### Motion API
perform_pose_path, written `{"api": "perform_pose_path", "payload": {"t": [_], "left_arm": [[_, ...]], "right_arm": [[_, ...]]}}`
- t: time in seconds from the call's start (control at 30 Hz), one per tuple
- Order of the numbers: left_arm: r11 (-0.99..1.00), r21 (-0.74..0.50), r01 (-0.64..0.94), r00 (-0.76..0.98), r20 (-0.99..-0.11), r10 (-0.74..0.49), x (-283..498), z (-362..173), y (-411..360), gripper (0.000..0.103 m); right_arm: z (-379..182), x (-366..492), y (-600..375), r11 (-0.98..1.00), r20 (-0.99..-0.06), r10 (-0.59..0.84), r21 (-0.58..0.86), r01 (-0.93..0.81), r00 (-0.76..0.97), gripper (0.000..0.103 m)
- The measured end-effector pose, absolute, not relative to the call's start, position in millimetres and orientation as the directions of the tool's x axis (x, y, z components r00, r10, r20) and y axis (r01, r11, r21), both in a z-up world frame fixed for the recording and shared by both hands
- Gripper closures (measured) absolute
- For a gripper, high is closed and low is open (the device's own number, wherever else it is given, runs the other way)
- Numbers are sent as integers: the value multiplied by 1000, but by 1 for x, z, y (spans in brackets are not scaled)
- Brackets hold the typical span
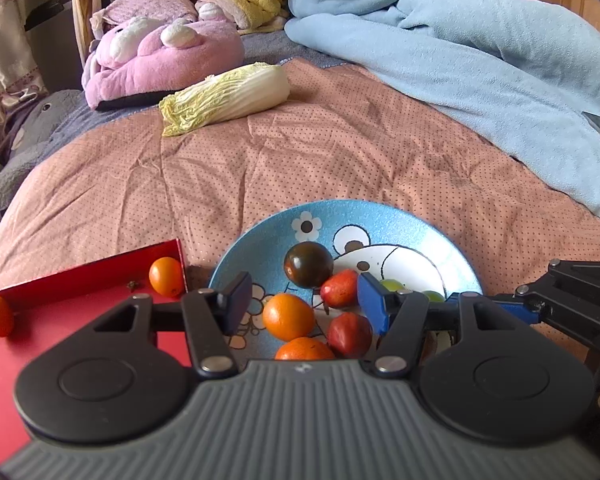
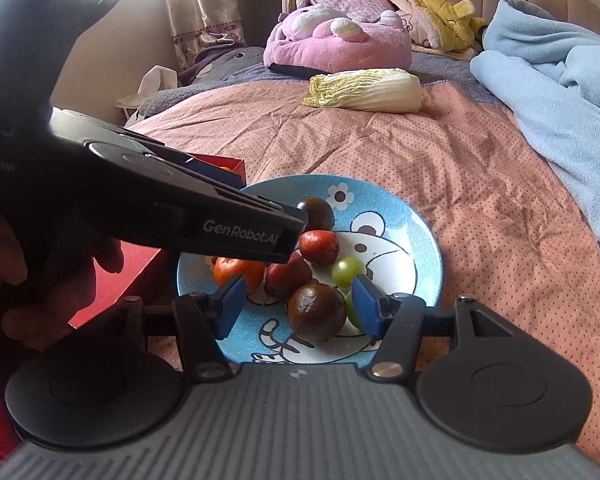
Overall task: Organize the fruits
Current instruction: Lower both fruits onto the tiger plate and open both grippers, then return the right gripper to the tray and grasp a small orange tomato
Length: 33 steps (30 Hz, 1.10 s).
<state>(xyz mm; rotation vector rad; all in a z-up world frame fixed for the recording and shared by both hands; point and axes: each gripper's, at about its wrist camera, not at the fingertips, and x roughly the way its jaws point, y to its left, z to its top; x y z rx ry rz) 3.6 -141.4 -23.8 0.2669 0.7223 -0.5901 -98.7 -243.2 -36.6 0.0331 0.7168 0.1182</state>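
Both grippers hang over the blue plate (image 1: 452,240) on the bed, fruit heaped in its middle. The left gripper (image 1: 304,304) and right gripper (image 2: 298,306) gape, gripping nothing — a careless nudge could roll the dark tomato (image 2: 317,312) onto the quilt (image 1: 340,152).

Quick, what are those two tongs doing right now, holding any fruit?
Left tongs: open, holding nothing, over the orange fruits in the blue cartoon plate.
Right tongs: open around a dark round fruit, not gripping it.
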Motion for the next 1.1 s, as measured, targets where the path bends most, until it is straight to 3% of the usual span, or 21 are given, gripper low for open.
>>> {"api": "perform_pose_path", "payload": {"t": [0.5, 1.1], "left_arm": [[813, 12, 582, 612, -664, -429, 0, -10, -104, 42], [903, 35, 428, 689, -660, -301, 31, -4, -16, 42]], "right_arm": [[-21, -97, -219, 991, -648, 128, 65, -113, 751, 36], [-13, -68, -158, 975, -648, 213, 95, -200, 731, 36]]}}
